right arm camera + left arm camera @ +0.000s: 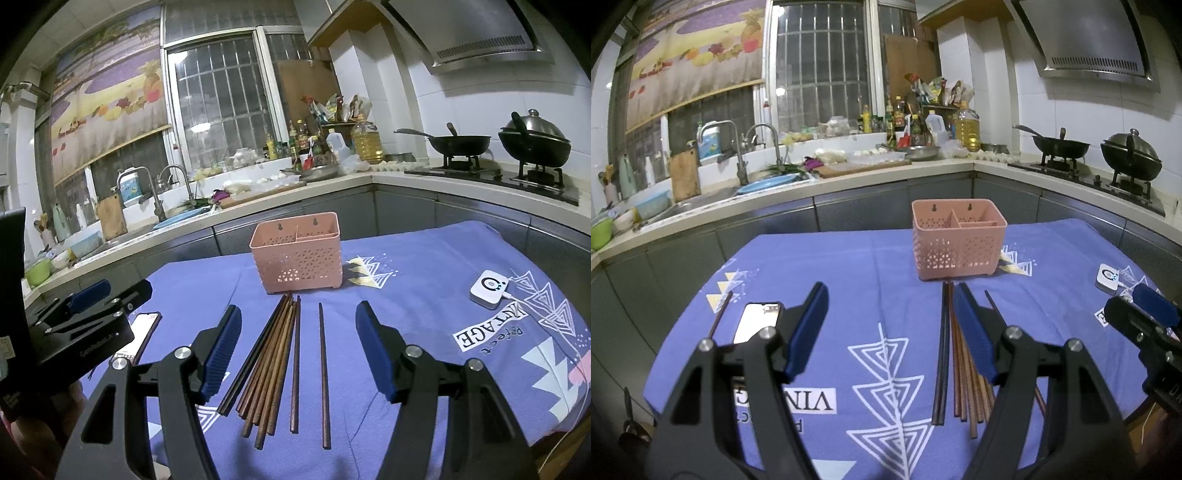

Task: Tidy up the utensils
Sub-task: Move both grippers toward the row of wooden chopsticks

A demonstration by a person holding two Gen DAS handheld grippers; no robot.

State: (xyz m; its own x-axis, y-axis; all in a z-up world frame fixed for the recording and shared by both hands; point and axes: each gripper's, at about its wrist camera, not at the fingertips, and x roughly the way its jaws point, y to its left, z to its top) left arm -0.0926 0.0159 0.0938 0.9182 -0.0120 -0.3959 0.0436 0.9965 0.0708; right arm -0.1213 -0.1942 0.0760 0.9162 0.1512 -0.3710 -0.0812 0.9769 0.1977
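Note:
A pink perforated utensil basket (958, 242) (297, 254) with compartments stands upright on the blue tablecloth, with nothing showing inside it. Several brown and dark chopsticks (271, 365) (951, 365) lie in a loose bundle in front of it, and one chopstick (324, 373) lies apart to the right. My right gripper (297, 321) hovers open above the bundle, nothing between its fingers. My left gripper (890, 301) is open and empty too, left of the bundle; its right finger hides part of the chopsticks. A single chopstick (720, 315) lies far left.
A phone (759, 319) (142, 332) lies on the cloth at the left. A small white device (489, 288) (1108, 278) with a cable sits at the right. The kitchen counter with sink (701, 206) and stove with woks (461, 146) runs behind the table.

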